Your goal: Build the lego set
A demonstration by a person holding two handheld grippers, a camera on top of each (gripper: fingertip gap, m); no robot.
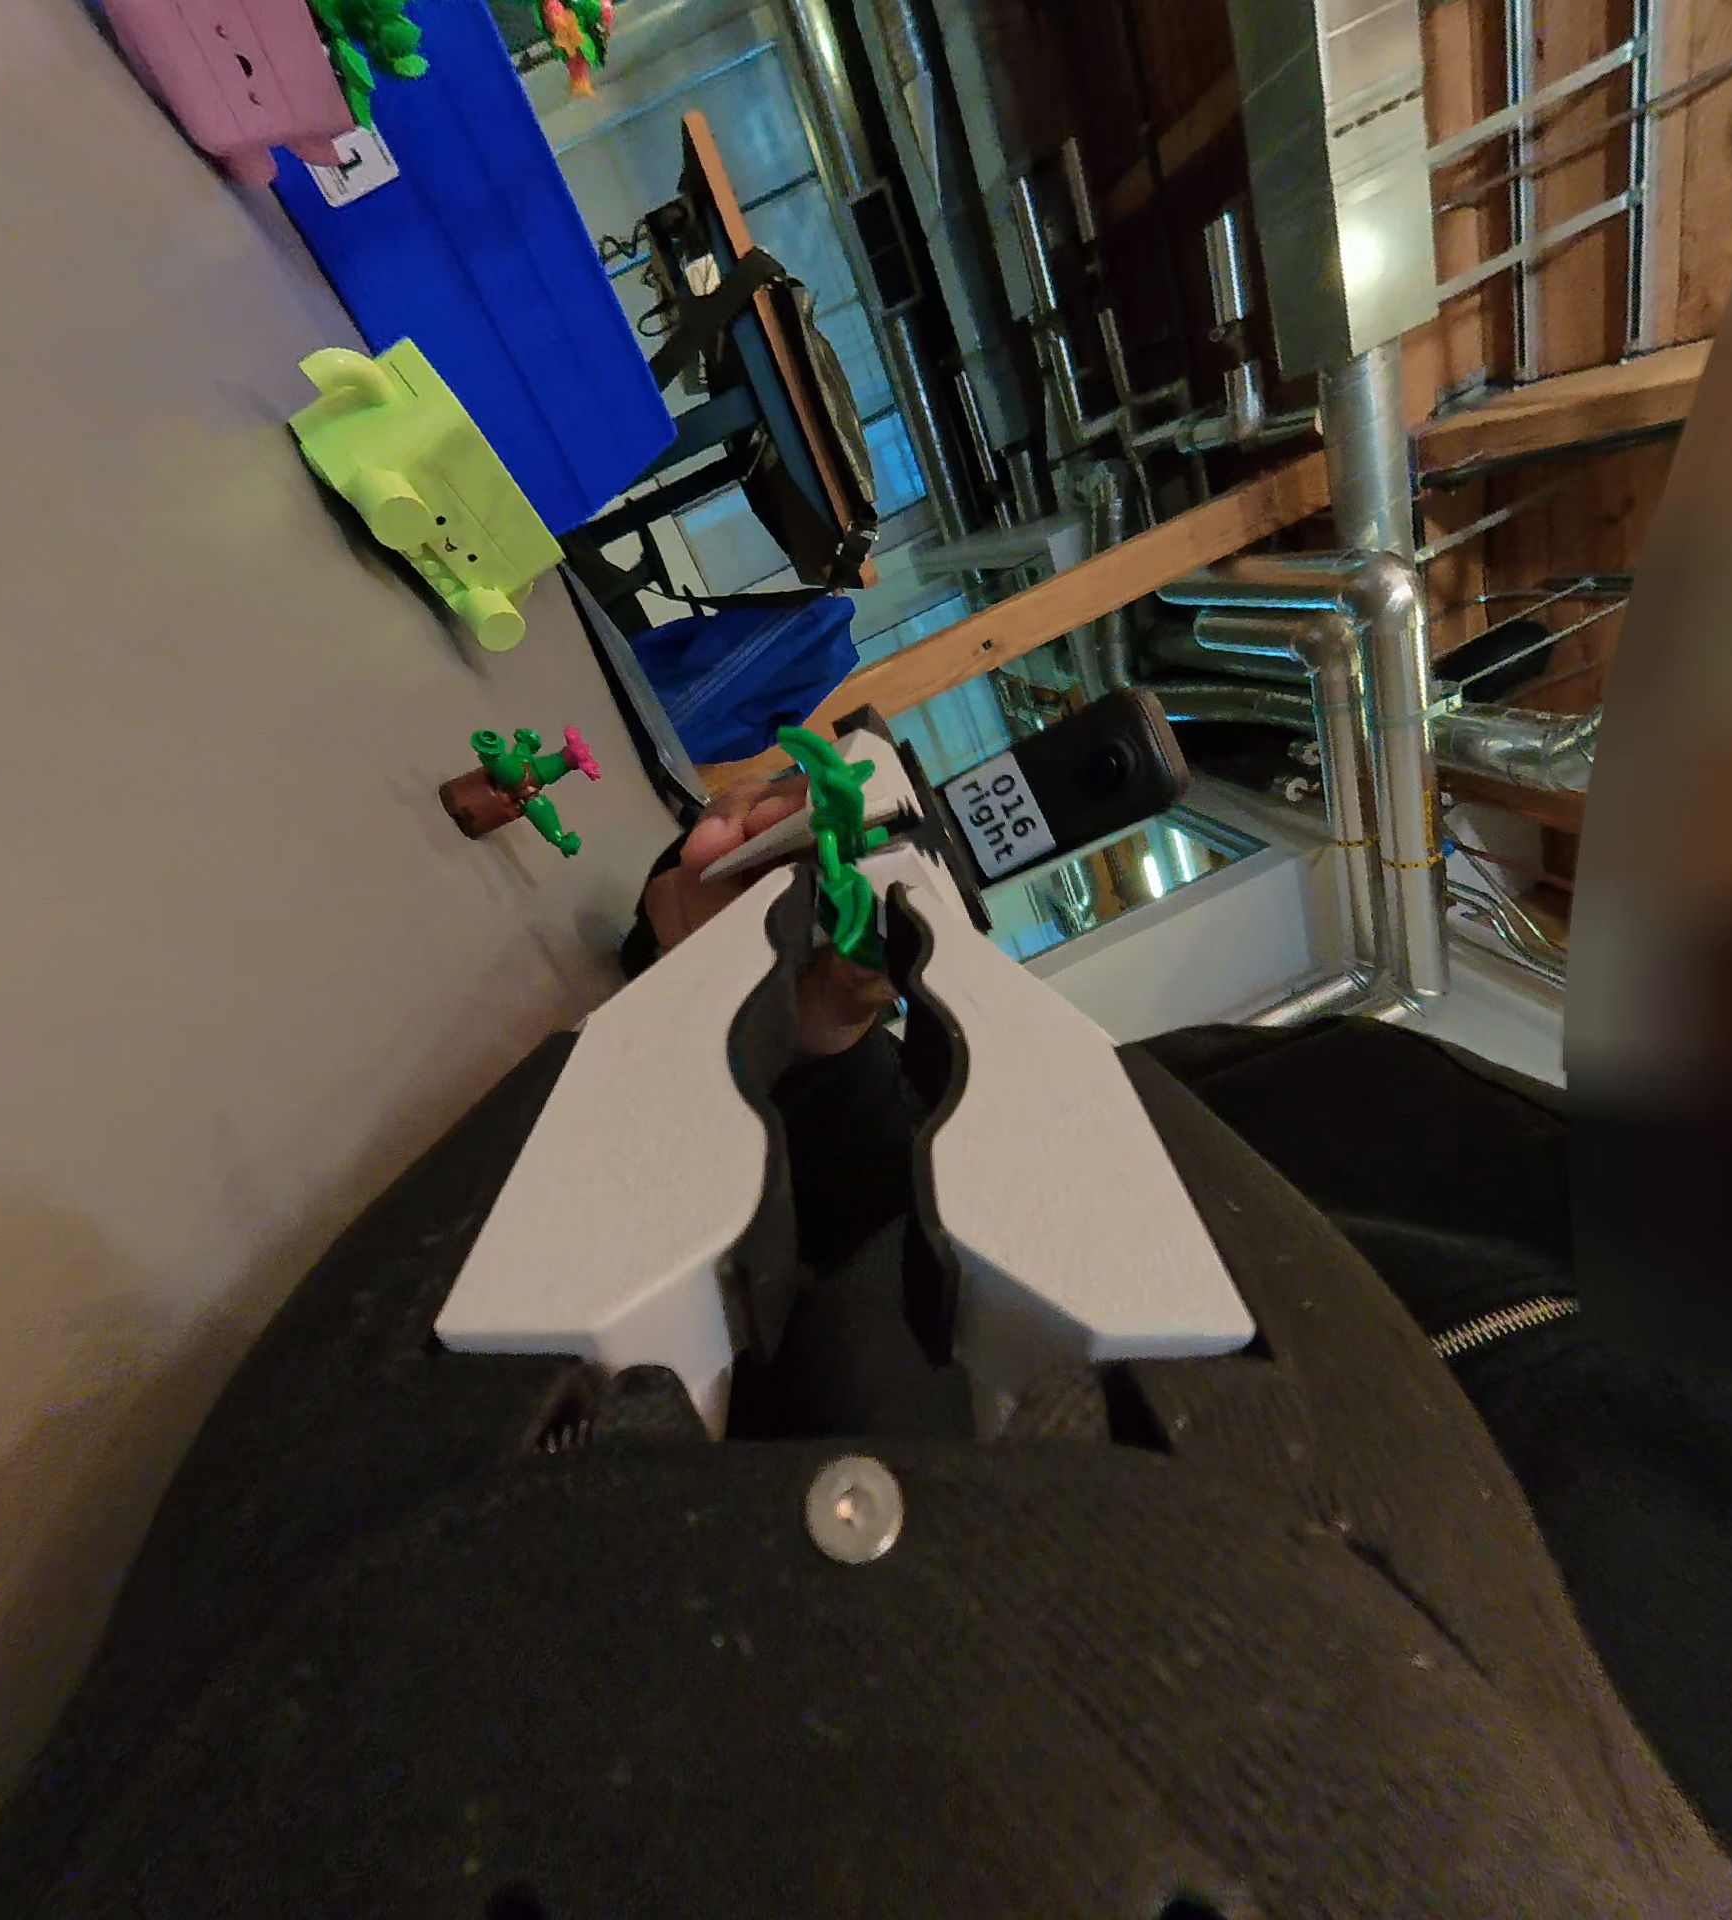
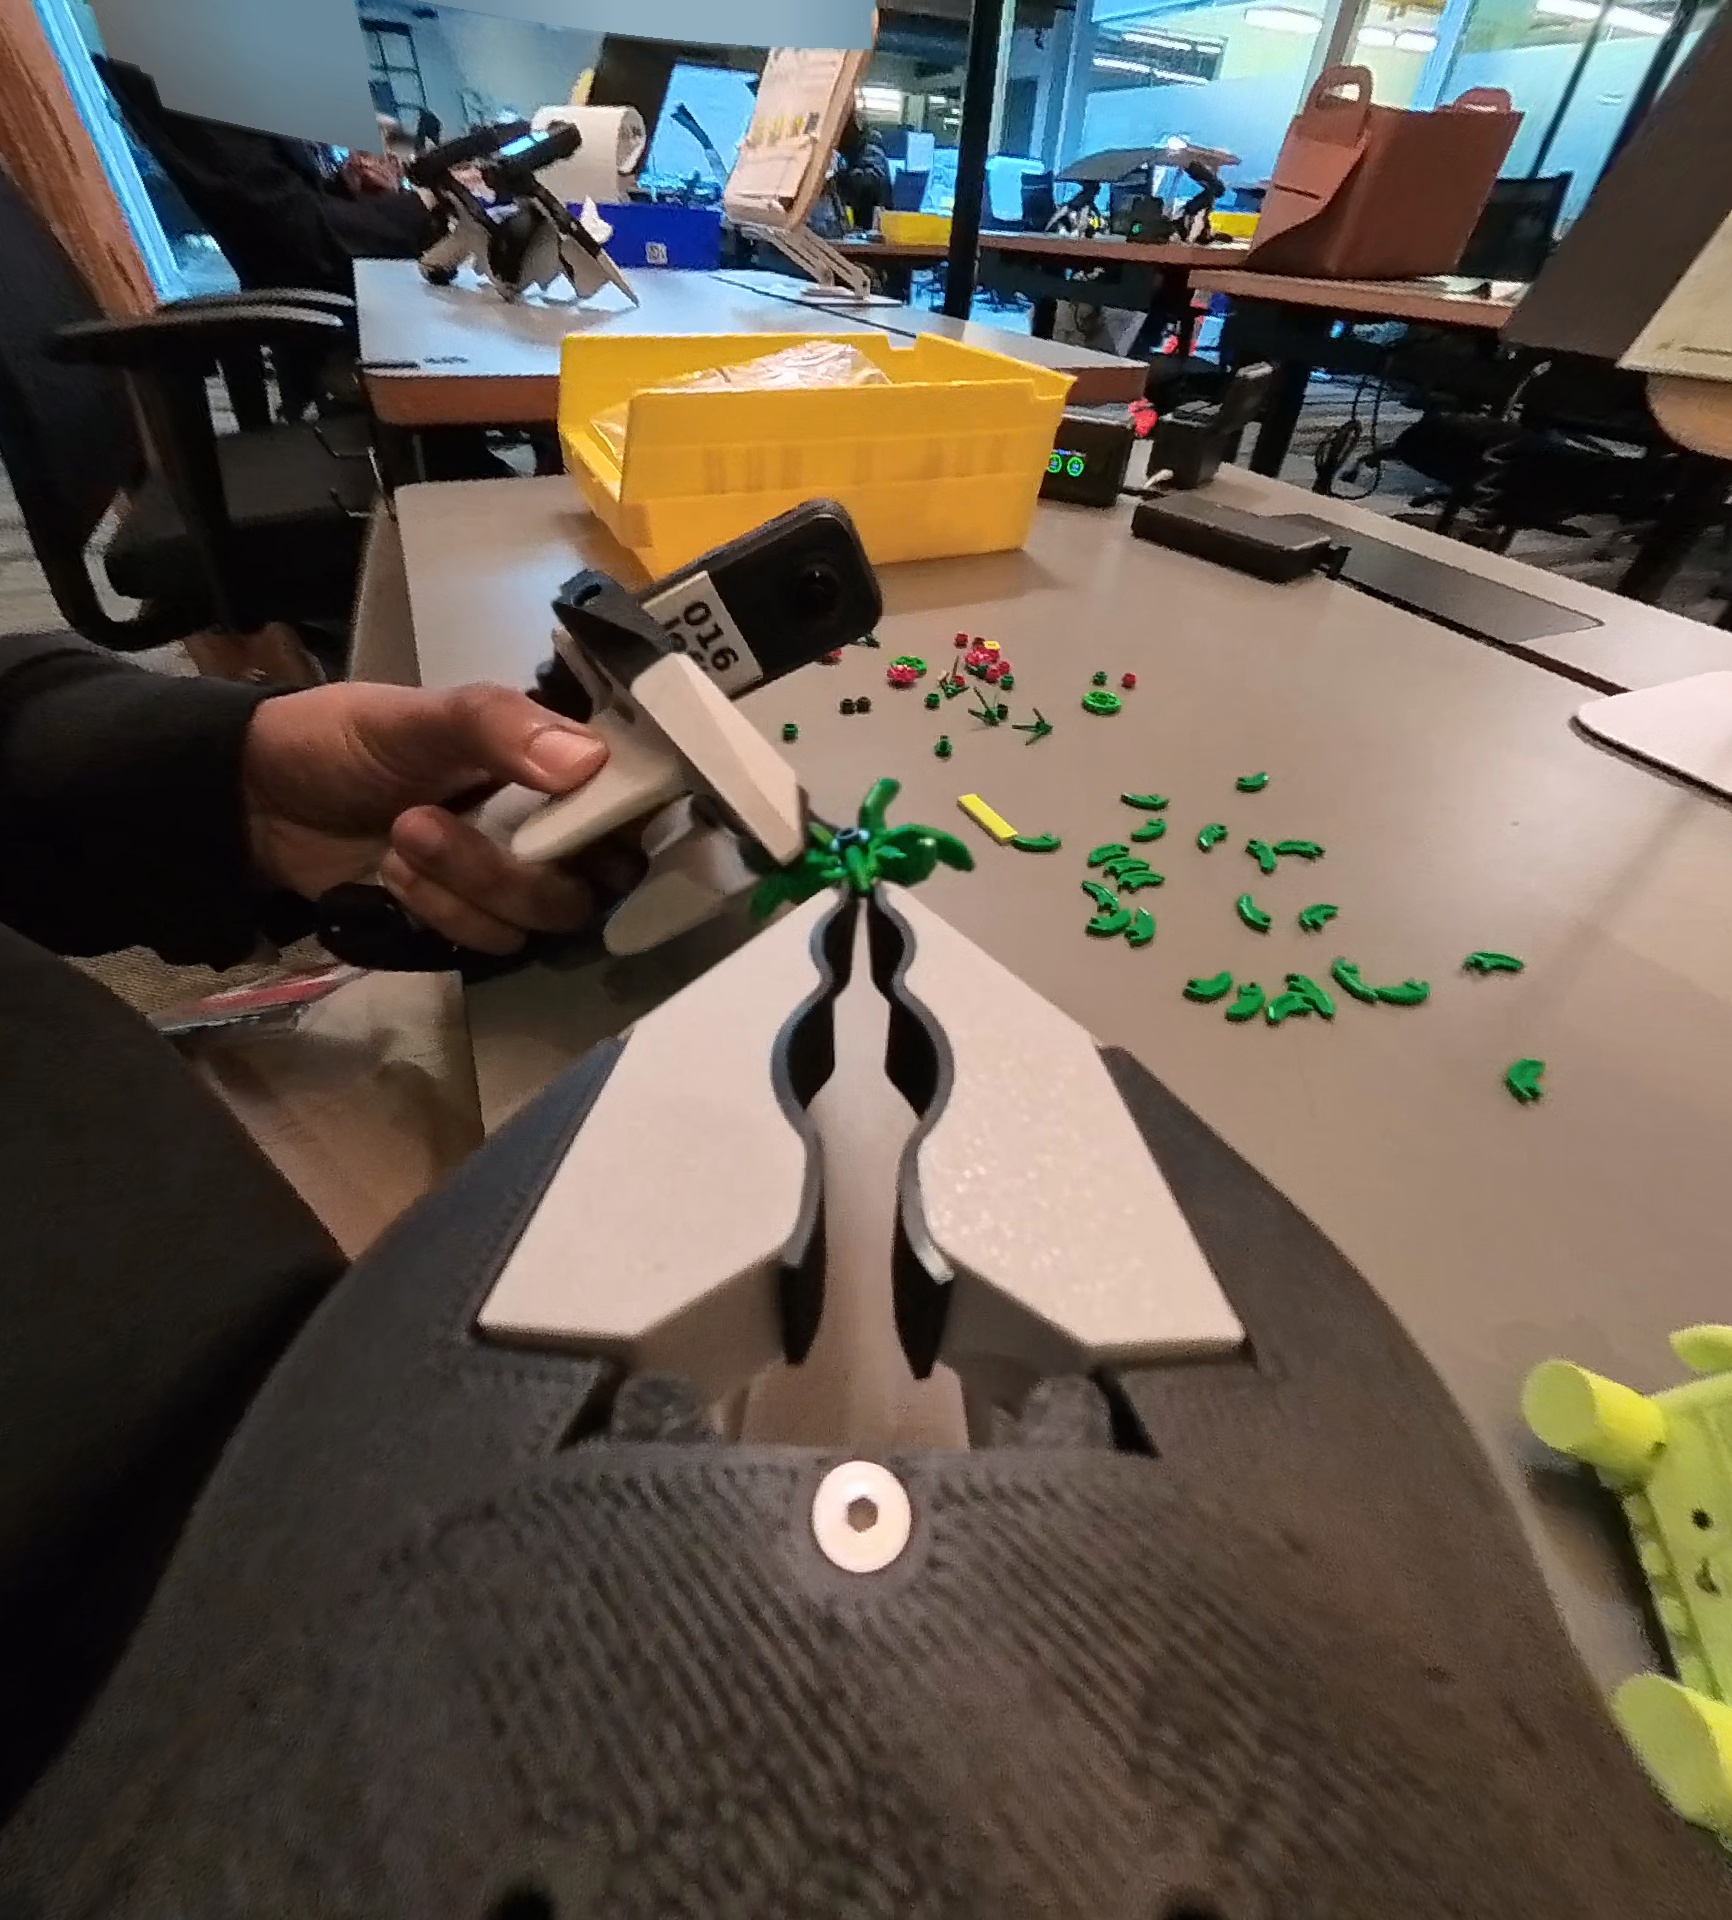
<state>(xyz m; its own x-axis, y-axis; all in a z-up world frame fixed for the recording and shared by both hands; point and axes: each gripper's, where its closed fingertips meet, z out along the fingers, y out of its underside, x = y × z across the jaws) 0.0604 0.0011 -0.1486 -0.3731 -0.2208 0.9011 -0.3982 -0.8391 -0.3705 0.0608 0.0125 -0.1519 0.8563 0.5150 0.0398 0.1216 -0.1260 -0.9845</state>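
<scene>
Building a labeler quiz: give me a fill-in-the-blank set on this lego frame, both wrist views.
1. The green leafy stem is gripped by ____ grippers at once.
2. The bin at the table's far end is ____.
3. The loose curved leaf pieces on the table are ____.
4. The small plant on a brown base has a ____ flower.

Missing words: both; yellow; green; pink

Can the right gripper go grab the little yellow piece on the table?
Probably not yet. The right gripper is already shut on the green leafy plant piece, so it has no room for the yellow piece, though nothing blocks the way there.
</scene>
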